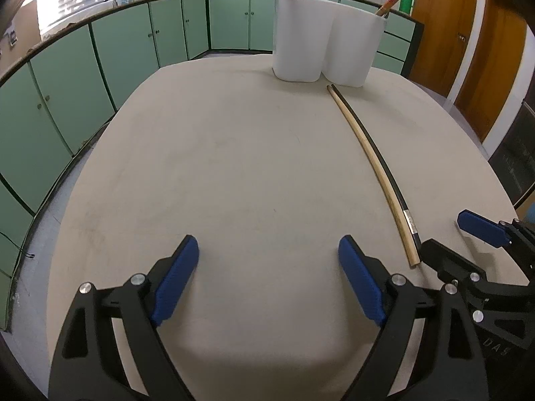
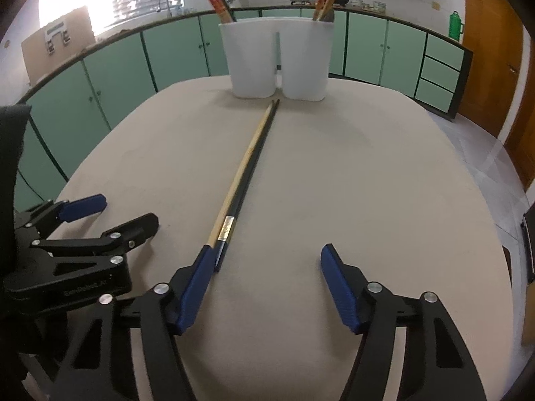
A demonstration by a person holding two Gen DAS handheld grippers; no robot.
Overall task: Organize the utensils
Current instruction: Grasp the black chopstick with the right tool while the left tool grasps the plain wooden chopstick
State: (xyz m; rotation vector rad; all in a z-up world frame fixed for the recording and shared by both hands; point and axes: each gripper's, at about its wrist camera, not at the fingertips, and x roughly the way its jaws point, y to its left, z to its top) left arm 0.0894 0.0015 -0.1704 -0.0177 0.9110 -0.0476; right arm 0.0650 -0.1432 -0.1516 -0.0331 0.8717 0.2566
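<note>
You are holding the left gripper (image 1: 267, 280) low over the bare beige counter (image 1: 250, 167), its jaws standing wide with nothing between them. The right gripper (image 2: 264, 287) is sitting with its jaws apart, gripping nothing; its left pad (image 2: 195, 287) is lying at the near ends of the two chopsticks, one pale wooden chopstick (image 2: 249, 153) and one black chopstick (image 2: 259, 157), whether touching you cannot tell. They are lying side by side, their far tips pointing at the white two-cup holder (image 2: 277, 60), which is standing at the far edge with more chopsticks upright in both cups.
</note>
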